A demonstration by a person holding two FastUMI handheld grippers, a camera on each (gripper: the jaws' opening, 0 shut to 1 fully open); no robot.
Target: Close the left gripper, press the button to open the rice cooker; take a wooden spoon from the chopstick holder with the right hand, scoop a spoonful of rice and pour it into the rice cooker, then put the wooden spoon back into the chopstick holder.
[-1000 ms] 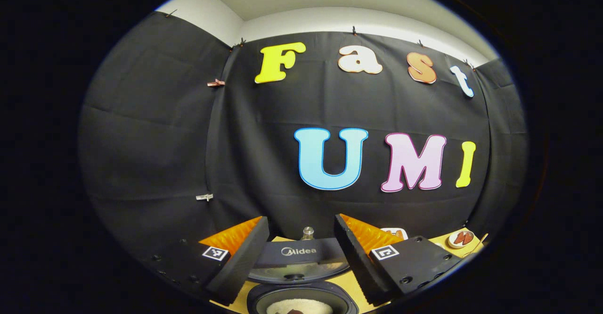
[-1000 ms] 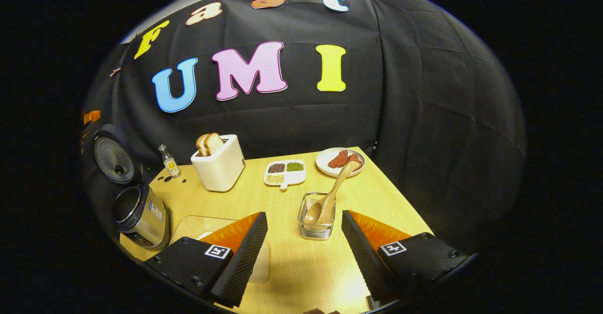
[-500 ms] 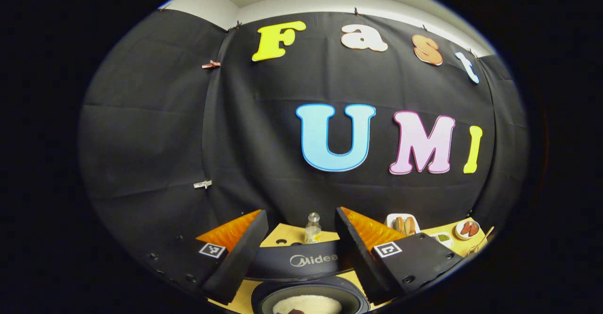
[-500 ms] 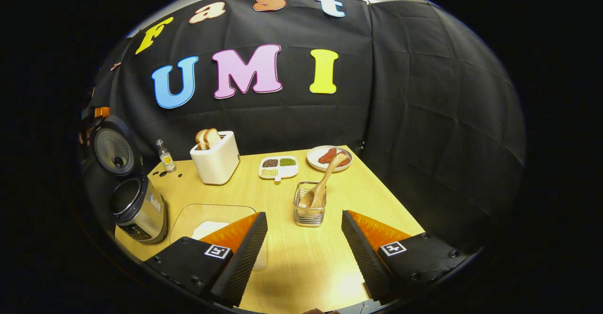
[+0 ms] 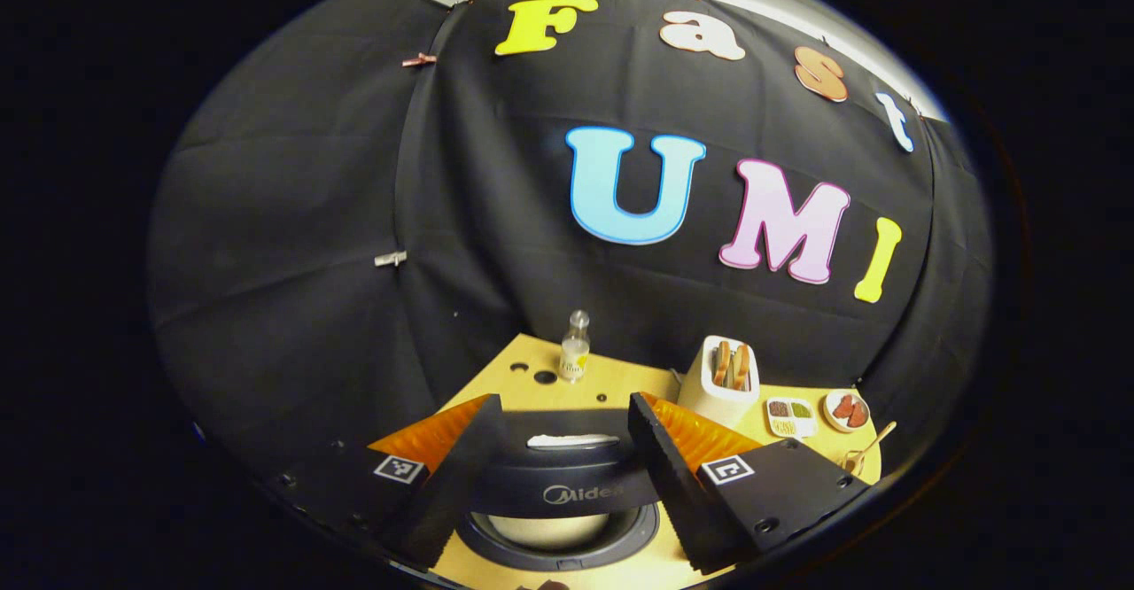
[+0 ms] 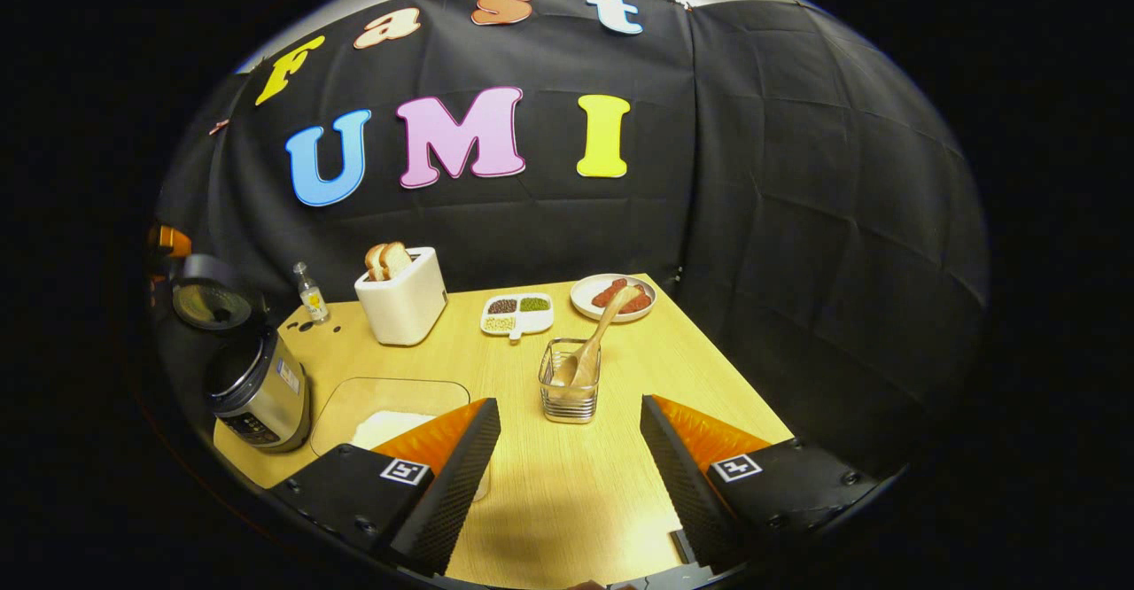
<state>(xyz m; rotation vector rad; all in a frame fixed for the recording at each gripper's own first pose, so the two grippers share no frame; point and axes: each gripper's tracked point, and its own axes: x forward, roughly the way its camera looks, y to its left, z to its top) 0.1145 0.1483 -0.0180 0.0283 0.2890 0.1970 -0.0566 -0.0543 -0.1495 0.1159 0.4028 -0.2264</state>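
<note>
Hovering right over the rice cooker (image 5: 558, 506), the left gripper (image 5: 563, 435) has its jaws spread wide with nothing between them. The cooker's lid (image 5: 567, 475) stands up and crosses the gap between the two fingers in the left gripper view, and the pot mouth sits just below it, at the bottom of that view. Past the lid there's a small clear bottle (image 5: 575, 358) near the back of the table (image 5: 620, 382), then a white toaster (image 5: 718, 391) with bread slices poking out, a divided dish of beans (image 5: 790, 415) and a plate with reddish food (image 5: 847, 410) further right.

Over in the right gripper view, the right gripper (image 6: 570, 448) is also spread open and empty, sitting above bare table short of the chopstick holder (image 6: 570, 391). That holder is a clear glass box near the middle of the table, and the wooden spoon (image 6: 592, 348) stands in it bowl-down, handle leaning up and away toward the plate. The rice cooker shows at the far left edge of the table with the lid up. Just right of it lies a clear tray (image 6: 390, 399) with a pile of white rice (image 6: 383, 426) in it, partly tucked behind the near finger. The spoon isn't touched by either gripper.
</note>
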